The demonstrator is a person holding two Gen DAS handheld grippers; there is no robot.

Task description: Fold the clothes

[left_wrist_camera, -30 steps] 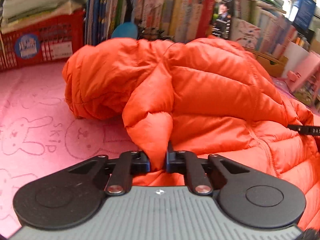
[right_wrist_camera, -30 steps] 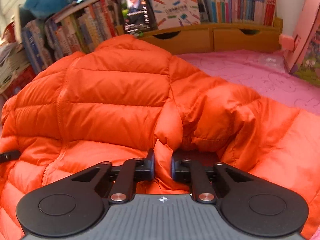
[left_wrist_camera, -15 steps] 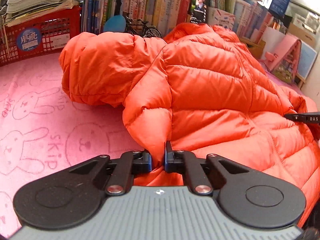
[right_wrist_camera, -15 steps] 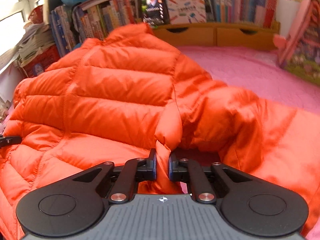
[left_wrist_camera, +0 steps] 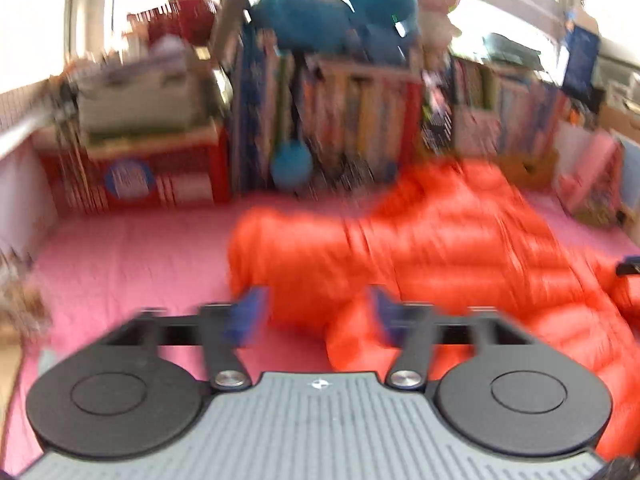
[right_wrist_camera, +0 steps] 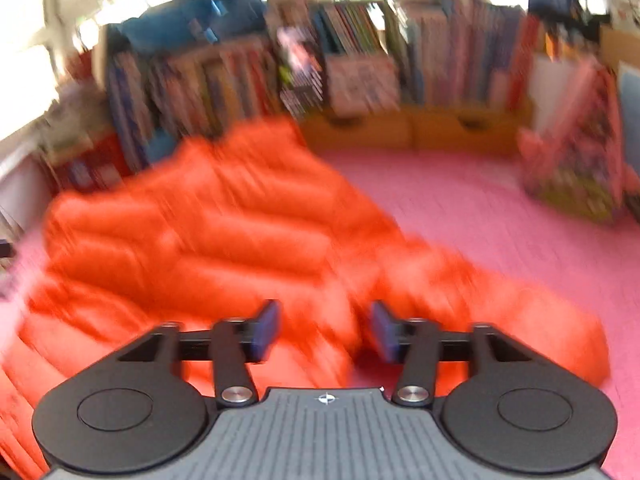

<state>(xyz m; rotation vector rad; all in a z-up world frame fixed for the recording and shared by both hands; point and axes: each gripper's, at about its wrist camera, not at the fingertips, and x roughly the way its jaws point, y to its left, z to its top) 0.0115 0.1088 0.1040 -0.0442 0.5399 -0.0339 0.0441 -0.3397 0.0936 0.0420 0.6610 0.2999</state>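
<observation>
An orange quilted puffer jacket lies bunched on the pink mat, its puffy channels running across it. One sleeve sticks out sideways over the mat, and both views are blurred, so finer folds cannot be told.

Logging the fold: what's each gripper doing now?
Left gripper: jaws opening, orange puffer jacket released.
Right gripper: jaws opening, jacket released.

Two matching handheld grippers

Left gripper and right gripper: black round-lobed linkages, silver pivot screws, blue pads (blurred), ribbed grey housing.
</observation>
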